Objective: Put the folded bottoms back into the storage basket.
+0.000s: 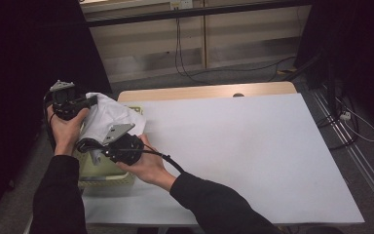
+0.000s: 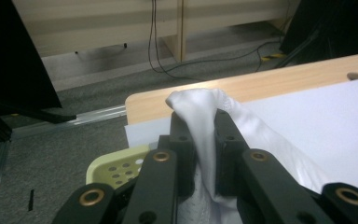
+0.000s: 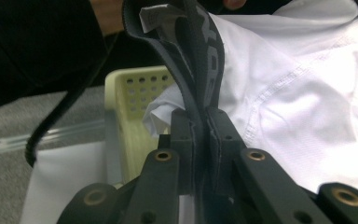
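A person's black-sleeved right forearm reaches in from the table's near edge, its hand carrying the right gripper (image 1: 95,146), whose jaws are pinched tight on the dark grey elastic waistband (image 3: 200,70) of a white fabric garment (image 1: 109,114). In the right gripper view the band rises between the two black jaws, a small pale label at its top, with stitched white cloth spreading beside it. The left gripper (image 1: 93,101), held higher at the table's far left corner, has its jaws closed on a bunched fold of the same garment (image 2: 205,116); the cloth pokes up past the jaw tips in the left gripper view. The garment hangs between the two grippers above a pale yellow perforated plastic basket (image 1: 107,178) that stands at the left edge of the white-covered table (image 1: 253,156). Part of the cloth drapes down into the basket; whatever else lies inside it is hidden by fabric and hands.
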